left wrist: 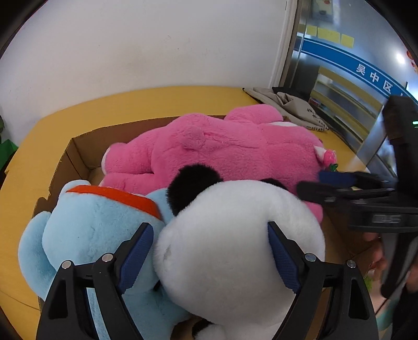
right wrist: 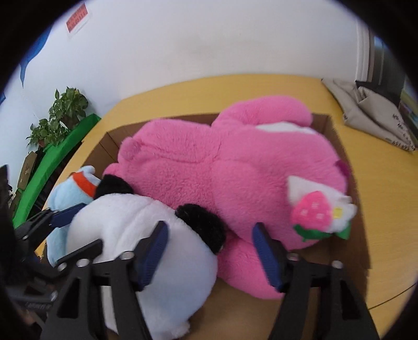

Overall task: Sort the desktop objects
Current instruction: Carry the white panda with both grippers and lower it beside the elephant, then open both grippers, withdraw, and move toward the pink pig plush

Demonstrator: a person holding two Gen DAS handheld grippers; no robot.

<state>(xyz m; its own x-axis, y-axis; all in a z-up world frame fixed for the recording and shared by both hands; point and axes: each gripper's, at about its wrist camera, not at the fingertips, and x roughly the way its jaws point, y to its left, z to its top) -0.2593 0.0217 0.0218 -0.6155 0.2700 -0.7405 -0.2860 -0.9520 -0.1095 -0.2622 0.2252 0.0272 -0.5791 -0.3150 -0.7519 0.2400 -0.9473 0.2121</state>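
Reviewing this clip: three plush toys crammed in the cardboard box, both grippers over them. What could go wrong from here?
The left gripper straddles the panda, jaws open; closing may also pinch the blue plush pressed against it. The pink bear overhangs the cardboard box rim and might tip out. The open right gripper sits close and could collide.

The pink plush bear [left wrist: 222, 146] lies face down, so its face is hidden, and its near side is covered by the panda plush [left wrist: 235, 235]. The panda's face is turned away too; in the left wrist view its lower body runs off the bottom edge. The blue plush [left wrist: 88, 230] is mostly screened by the panda in the right wrist view, only a sliver showing. The cardboard box [left wrist: 78, 151] floor is almost wholly buried under the toys. At the desk's [right wrist: 386, 196] far right corner, the print on the grey cloth bag [right wrist: 371, 115] is too small to read. The red wall notice [right wrist: 77, 21] is blurred, unreadable.
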